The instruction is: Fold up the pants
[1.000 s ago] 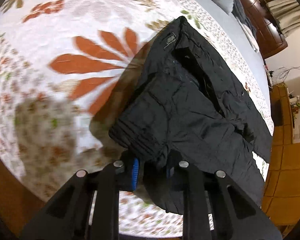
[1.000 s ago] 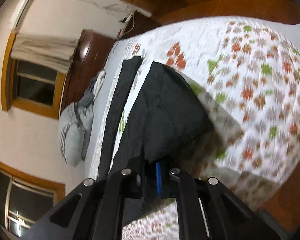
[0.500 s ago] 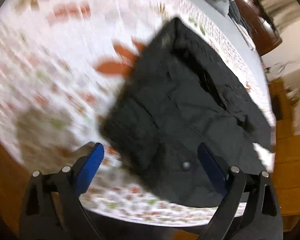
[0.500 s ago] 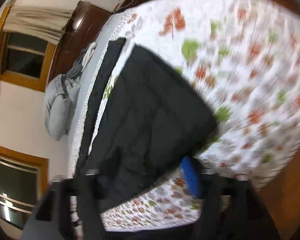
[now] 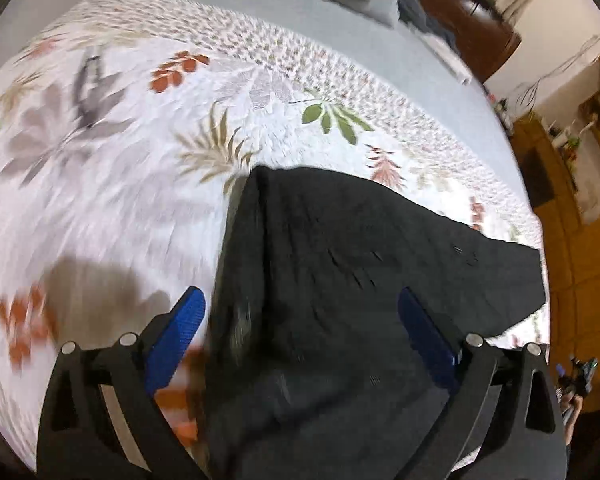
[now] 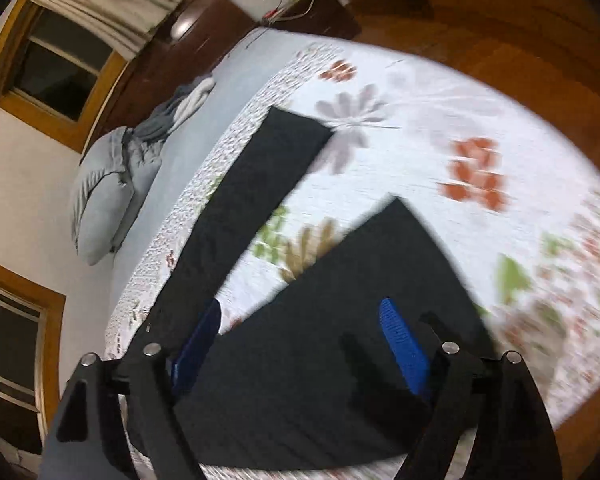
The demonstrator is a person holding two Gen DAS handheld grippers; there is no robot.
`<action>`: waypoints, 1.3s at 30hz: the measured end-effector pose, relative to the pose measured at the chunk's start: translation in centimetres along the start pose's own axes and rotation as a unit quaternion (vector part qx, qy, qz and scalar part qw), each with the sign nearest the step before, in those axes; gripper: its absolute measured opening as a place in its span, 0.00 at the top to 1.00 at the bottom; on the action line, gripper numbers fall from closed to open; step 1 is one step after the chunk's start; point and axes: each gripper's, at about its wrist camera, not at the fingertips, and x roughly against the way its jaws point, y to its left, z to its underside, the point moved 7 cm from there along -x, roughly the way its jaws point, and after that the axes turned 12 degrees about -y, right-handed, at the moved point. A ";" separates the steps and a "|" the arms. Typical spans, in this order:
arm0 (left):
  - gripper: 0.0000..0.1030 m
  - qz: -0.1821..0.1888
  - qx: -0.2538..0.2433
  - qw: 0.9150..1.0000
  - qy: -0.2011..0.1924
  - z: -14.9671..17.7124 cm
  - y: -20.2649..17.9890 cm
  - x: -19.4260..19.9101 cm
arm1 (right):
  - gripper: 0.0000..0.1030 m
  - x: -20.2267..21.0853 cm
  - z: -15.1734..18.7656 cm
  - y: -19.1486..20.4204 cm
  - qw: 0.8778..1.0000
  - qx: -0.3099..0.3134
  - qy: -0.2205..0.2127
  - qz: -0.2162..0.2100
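Pillow (image 6: 104, 184) at far left, grey, near the head of the bed (image 6: 420, 128). Black pants (image 6: 320, 360) lie flat on the floral bedspread (image 5: 120, 168), legs spread apart. Left gripper (image 5: 300, 332): jaws just opened wide, released, hovering over the cloth. Right gripper (image 6: 300, 344): jaws likewise just opened, nothing clasped, fabric below them.

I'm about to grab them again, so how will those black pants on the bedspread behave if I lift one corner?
The black pants lie flat with creases, so they will probably drape and sag rather than hold shape. The cloth looks thin, likely light. On the quilted bedspread a push would probably bunch them up rather than slide them whole.
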 end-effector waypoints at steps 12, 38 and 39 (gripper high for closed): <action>0.13 0.031 -0.023 0.996 0.075 -3.3 1.0 -11.7 | 0.19 -13.4 -4.8 6.3 0.996 0.064 0.062 0.001; 0.79 -0.063 -0.024 0.995 0.068 -4.3 1.1 -13.6 | 0.22 -35.2 -18.0 6.8 0.964 0.200 0.174 -0.002; 0.82 -0.064 -0.026 0.995 0.066 -4.3 1.1 -13.5 | 0.44 -35.0 -17.9 7.2 0.964 0.199 0.175 -0.011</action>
